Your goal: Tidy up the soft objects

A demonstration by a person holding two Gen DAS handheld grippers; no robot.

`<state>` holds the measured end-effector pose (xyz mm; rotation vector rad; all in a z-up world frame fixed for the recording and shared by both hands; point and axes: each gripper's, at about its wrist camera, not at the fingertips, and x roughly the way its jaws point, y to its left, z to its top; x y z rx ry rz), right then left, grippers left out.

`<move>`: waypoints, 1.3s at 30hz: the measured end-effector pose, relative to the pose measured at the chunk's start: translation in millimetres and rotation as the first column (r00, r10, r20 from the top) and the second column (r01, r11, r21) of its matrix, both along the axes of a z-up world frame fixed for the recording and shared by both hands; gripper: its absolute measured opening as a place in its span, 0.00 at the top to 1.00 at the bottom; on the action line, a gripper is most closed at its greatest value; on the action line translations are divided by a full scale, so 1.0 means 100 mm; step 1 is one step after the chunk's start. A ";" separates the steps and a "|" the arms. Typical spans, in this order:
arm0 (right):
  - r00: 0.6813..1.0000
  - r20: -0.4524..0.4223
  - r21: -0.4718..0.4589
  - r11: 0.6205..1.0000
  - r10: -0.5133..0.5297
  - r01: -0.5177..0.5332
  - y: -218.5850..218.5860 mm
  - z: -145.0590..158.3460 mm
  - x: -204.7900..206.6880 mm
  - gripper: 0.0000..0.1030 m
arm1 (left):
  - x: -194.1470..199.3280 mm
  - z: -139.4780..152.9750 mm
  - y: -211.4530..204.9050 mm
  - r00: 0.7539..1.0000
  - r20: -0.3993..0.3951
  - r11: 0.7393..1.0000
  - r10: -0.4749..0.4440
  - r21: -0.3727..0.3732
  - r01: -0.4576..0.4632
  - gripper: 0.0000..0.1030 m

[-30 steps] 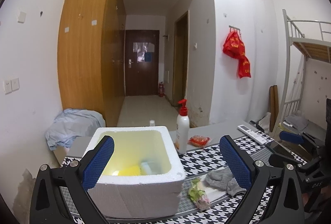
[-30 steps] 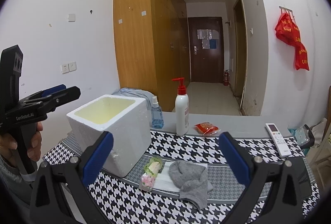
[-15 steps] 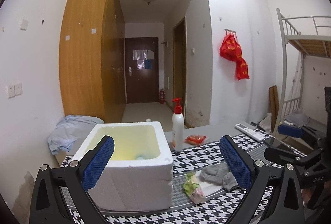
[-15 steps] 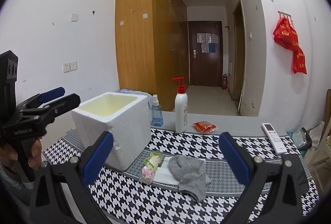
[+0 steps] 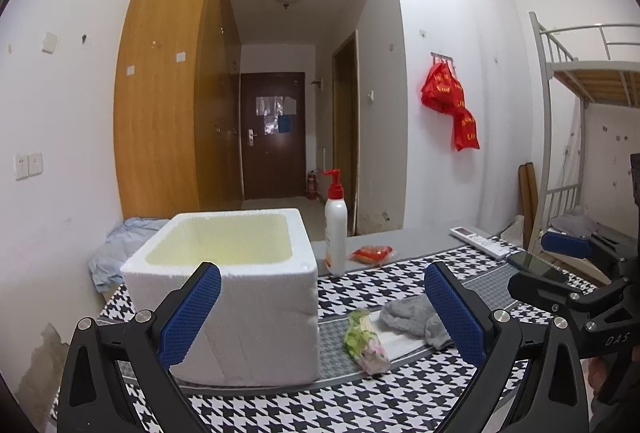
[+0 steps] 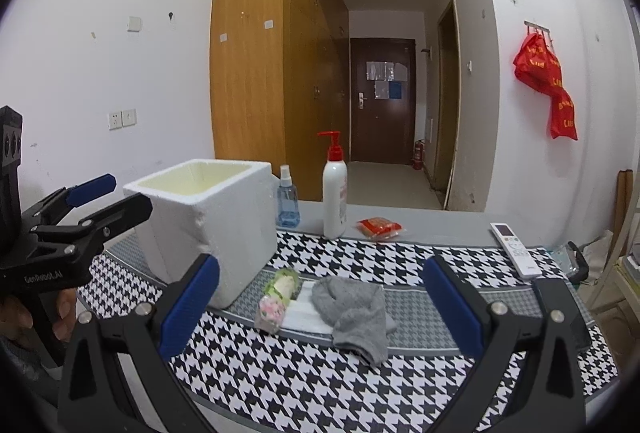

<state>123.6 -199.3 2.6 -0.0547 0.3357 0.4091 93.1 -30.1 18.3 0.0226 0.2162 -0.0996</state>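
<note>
A white foam box (image 5: 232, 289) (image 6: 208, 221) stands open-topped on the houndstooth table. To its right lie a green and pink wrapped packet (image 5: 366, 339) (image 6: 278, 293), a white folded cloth (image 6: 306, 315) and a grey sock (image 5: 416, 317) (image 6: 354, 309). My left gripper (image 5: 322, 317) is open, held in front of the box, nothing between its fingers. My right gripper (image 6: 322, 309) is open, facing the sock and packet from the near side, apart from them. From each wrist view the other gripper shows at the frame edge.
A white pump bottle (image 6: 334, 189), a blue spray bottle (image 6: 287, 199) and a red packet (image 6: 379, 227) stand behind the box. A white remote (image 6: 516, 249) and a dark phone (image 5: 534, 263) lie at the right. A bunk bed frame (image 5: 560, 137) stands far right.
The left gripper has drawn back and lowered, so the box's inside contents are no longer visible. The right gripper has shifted slightly; both stay open.
</note>
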 end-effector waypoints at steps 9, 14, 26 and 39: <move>1.000 -0.011 0.019 1.000 0.003 -0.003 -0.03 -0.13 -0.06 0.00 | -0.02 -0.23 -0.02 1.000 -0.017 1.000 -0.001 -0.018 0.001 0.01; 1.000 -0.016 0.014 1.000 0.008 -0.007 -0.03 -0.20 -0.09 0.00 | 0.01 -0.37 -0.08 0.999 -0.048 0.999 -0.025 -0.023 0.023 0.01; 0.995 -0.074 -0.003 0.998 -0.061 0.061 -0.19 -0.33 0.03 0.00 | 0.12 -0.46 -0.28 0.991 -0.104 0.997 -0.079 -0.013 0.078 0.01; 0.991 -0.094 -0.013 0.996 -0.091 0.090 -0.35 -0.40 0.07 0.00 | 0.28 -0.55 -0.44 0.979 -0.171 0.993 -0.114 -0.001 0.116 0.01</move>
